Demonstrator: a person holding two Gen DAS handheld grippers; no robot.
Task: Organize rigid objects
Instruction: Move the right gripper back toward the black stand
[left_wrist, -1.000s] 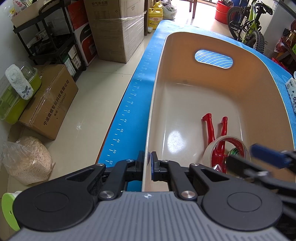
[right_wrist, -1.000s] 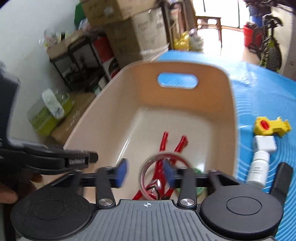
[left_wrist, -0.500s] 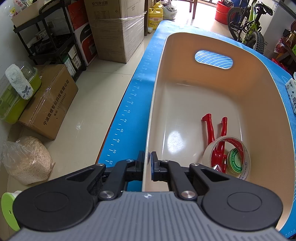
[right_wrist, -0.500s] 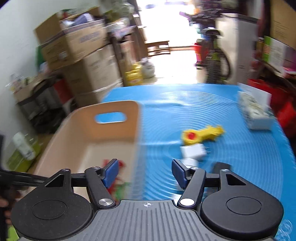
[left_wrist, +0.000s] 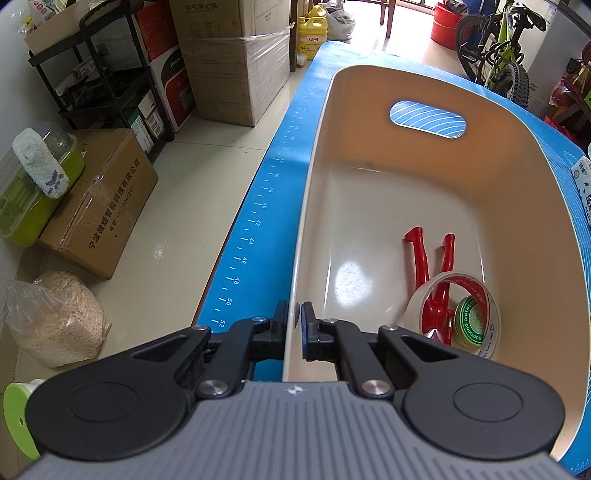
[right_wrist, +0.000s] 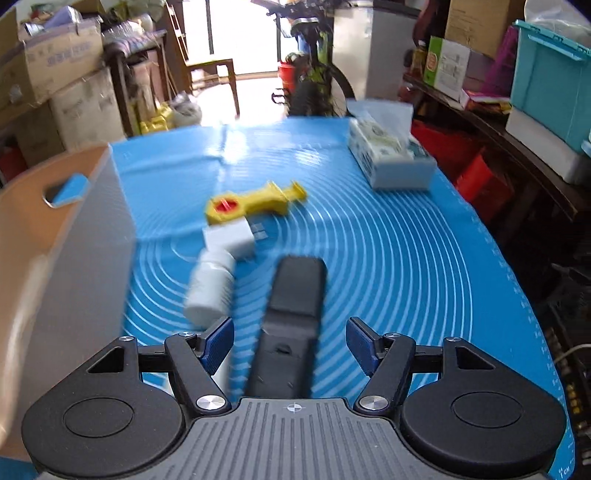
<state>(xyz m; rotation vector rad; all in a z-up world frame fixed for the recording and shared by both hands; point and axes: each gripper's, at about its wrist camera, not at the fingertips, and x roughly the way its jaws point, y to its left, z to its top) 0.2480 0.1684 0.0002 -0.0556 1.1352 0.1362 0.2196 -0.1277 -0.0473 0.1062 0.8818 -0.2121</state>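
Note:
My left gripper (left_wrist: 297, 325) is shut on the near left rim of the beige bin (left_wrist: 308, 206), one finger outside the wall and one inside. On the bin floor lie a red-handled tool (left_wrist: 421, 258), a clear tape roll (left_wrist: 466, 278) and a green tin (left_wrist: 471, 325). In the right wrist view my right gripper (right_wrist: 291, 338) stands open above the blue mat (right_wrist: 406, 258). A black bar-shaped object (right_wrist: 295, 291) lies between its fingers, untouched by the pads. A white bottle (right_wrist: 210, 291), a white plug block (right_wrist: 231, 238) and a yellow tool (right_wrist: 255, 203) lie just left and beyond.
The bin's outer wall (right_wrist: 74, 240) stands at the left of the right wrist view. A tissue pack (right_wrist: 388, 158) sits at the mat's far right. Boxes (left_wrist: 229, 62), shelving and a bicycle (left_wrist: 495, 55) surround the table; the floor drops off beyond the mat's left edge.
My right gripper has swung right, out of the bin, and now hangs over the mat with wider jaws; the tape roll stayed in the bin. The left gripper has kept still on the rim.

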